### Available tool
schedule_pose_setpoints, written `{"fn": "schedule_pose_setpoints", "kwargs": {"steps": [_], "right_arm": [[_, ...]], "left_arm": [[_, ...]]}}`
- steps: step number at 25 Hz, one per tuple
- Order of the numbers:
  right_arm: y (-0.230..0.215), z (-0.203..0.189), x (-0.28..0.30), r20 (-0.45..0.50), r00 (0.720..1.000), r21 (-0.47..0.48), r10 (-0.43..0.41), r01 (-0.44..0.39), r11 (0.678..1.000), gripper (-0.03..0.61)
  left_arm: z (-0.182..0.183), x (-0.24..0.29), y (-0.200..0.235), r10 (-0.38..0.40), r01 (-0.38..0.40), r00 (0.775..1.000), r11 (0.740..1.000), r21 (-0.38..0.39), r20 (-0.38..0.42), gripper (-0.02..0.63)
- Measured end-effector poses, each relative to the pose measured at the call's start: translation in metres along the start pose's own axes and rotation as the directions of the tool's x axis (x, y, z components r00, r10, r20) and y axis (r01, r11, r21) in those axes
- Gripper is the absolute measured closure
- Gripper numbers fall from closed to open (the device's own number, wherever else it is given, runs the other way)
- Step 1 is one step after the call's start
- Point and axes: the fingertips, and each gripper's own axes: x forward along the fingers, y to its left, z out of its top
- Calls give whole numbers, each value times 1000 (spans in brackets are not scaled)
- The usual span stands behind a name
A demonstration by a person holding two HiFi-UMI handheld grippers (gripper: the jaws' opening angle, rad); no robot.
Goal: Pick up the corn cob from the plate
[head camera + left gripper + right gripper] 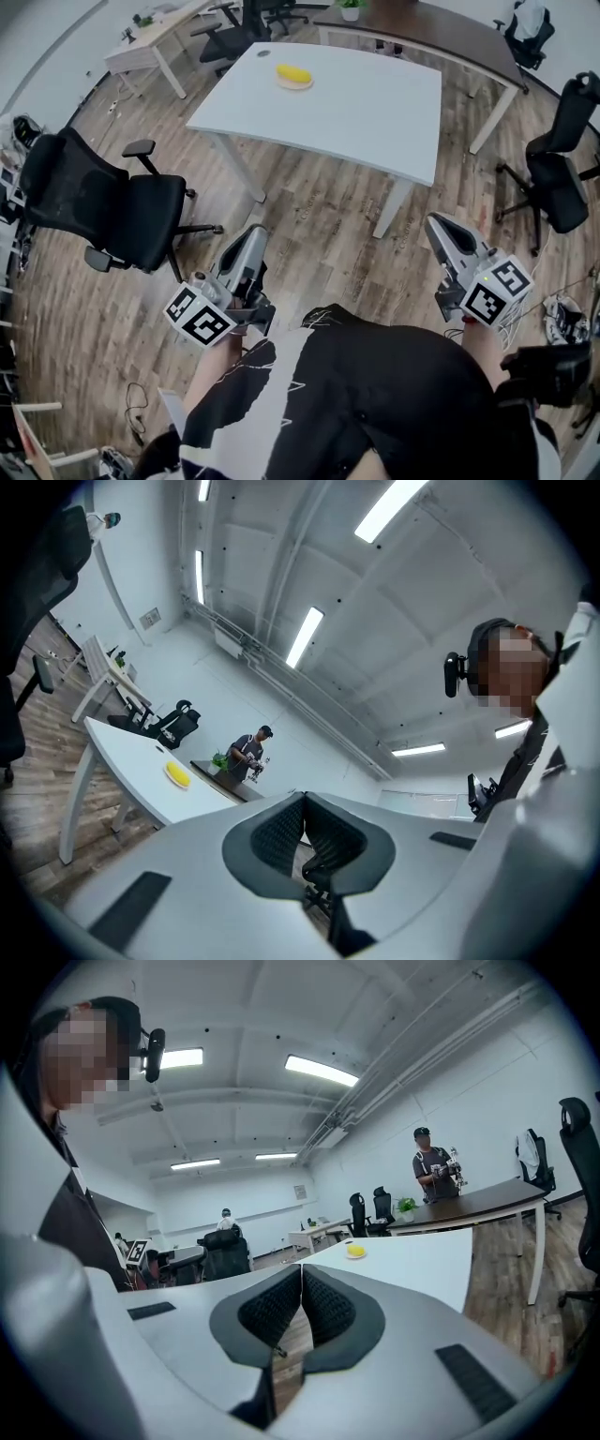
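Plate (298,86) mostly beneath corn cob (292,73)

Showing yellow on the long corn cob (293,73), white on the rectangular table (375,117), brown woodgrain on the plank floor (319,220).

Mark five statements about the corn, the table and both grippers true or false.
1. The corn cob lies on a plate on the white table. True.
2. The right gripper holds the corn cob. False: its jaws are shut on nothing, short of the table.
3. The left gripper has its jaws together, empty. True.
4. The plate sits at the table's near edge. False: it is towards the far edge.
5. In the head view, a black office chair stands left of the table. True.
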Motion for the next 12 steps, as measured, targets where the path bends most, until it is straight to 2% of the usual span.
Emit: {"fn": "schedule_pose_setpoints", "kwargs": {"steps": [5,9,12], "right_arm": [[-6,9,57,-14,1000,-7,-16,15,1000,563],[-20,-3,84,-70,996,13,-62,64,998,563],[-26,-8,97,-89,993,27,-80,83,996,563]], "left_arm": [[26,21,47,-1,1,1000,1000,18,-7,598],[22,32,83,59,-56,996,997,52,-74,598],[20,30,101,62,-61,994,998,18,-85,598]]}}
